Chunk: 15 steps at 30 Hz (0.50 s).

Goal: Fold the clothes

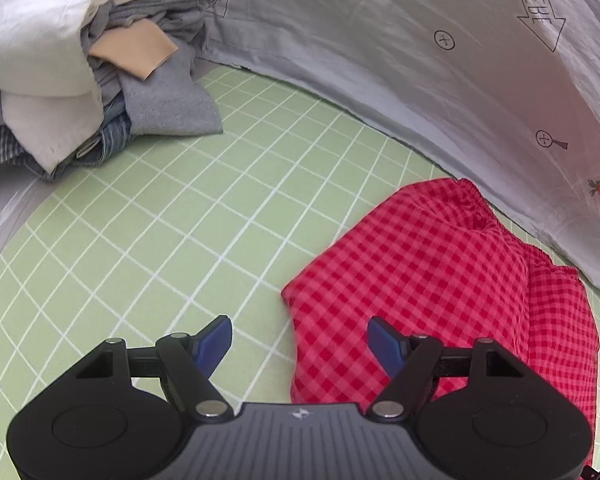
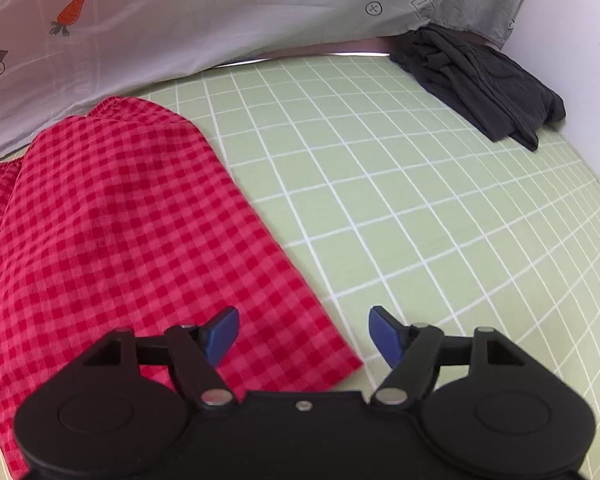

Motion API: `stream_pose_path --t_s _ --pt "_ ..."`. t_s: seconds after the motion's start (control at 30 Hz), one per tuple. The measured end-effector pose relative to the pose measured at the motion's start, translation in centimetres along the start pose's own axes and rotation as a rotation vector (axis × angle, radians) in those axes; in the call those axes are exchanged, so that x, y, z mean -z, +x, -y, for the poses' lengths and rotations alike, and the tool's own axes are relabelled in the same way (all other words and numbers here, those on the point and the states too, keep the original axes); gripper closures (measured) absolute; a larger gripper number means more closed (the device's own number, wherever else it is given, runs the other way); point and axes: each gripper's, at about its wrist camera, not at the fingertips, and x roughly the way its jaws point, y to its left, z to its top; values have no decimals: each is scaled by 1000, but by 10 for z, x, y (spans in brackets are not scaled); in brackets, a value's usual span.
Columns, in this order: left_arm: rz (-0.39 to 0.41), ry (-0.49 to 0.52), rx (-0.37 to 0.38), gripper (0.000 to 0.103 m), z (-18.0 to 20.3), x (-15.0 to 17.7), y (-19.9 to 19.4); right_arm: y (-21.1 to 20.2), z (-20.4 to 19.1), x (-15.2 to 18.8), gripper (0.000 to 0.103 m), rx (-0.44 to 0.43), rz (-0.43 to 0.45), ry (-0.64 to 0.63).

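Both the left claw (image 1: 300,340) and the right claw (image 2: 304,332) stand spread wide, holding nothing, above the red checked garment (image 1: 440,280) on the green gridded tabletop (image 1: 180,220). The grey sheet (image 1: 420,40) along the far edge reads "LOOK HERE" in printed arrows.

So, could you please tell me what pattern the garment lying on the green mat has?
Red-and-pink gingham check garment, clearest in the right wrist view.

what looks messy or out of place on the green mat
The clothes pile at the mat's far left corner is a jumbled heap of unfolded white, grey and plaid items. The red gingham shorts lie folded; the dark garment is loosely bunched.
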Motion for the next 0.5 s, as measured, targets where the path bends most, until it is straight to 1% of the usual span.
stream_pose_path --t_s 0.07,0.1,0.13,0.17,0.2,0.23,0.3,0.37,0.5 --pt "-1 16 -9 28 -1 6 -2 0 3 4 35 -21 -15 18" --pt "2 26 -12 28 0 8 -5 1 4 5 47 -34 -21 28" --pt "6 36 -16 28 1 10 -8 1 5 5 64 -41 -29 32" --pt "14 34 -14 28 1 12 -12 1 5 6 74 -48 -37 27" --pt "23 32 -13 28 0 13 -17 1 5 8 97 -66 -44 17" --pt "36 27 -10 28 -2 15 -21 -1 5 9 101 -80 -40 5" --pt "48 16 -12 28 -6 20 -28 -6 6 11 101 -108 -30 -19" --pt "50 3 -18 28 -9 24 -32 -13 12 12 101 -62 5 -43" --pt "4 9 -1 28 -11 32 -24 -19 36 9 100 5 20 47"
